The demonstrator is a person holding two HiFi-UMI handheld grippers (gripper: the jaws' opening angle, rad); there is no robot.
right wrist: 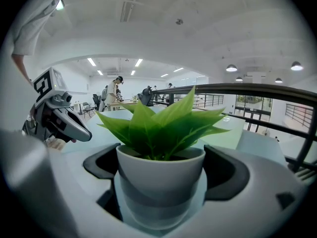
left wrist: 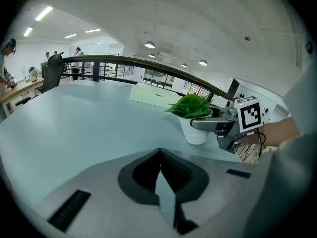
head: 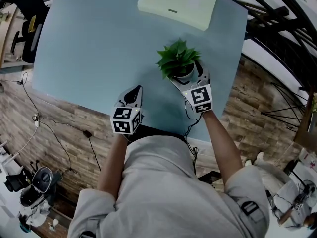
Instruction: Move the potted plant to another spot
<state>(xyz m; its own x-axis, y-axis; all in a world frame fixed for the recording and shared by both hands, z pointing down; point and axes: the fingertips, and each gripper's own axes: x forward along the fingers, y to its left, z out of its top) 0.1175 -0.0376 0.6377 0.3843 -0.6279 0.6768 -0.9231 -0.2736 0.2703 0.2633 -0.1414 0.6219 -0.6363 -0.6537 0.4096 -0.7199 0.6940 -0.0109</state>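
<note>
A potted plant with green leaves in a small white pot stands on the light blue table, near its front right edge. My right gripper has a jaw on each side of the pot, and the pads touch its walls. The left gripper view shows the same pot with a right gripper finger across it below the rim. My left gripper rests to the left of the plant with its jaws together and nothing in them.
A pale green flat box lies at the table's far edge. The table's front edge runs just below both grippers. A dark railing passes on the right. Wooden floor, cables and chairs surround the table.
</note>
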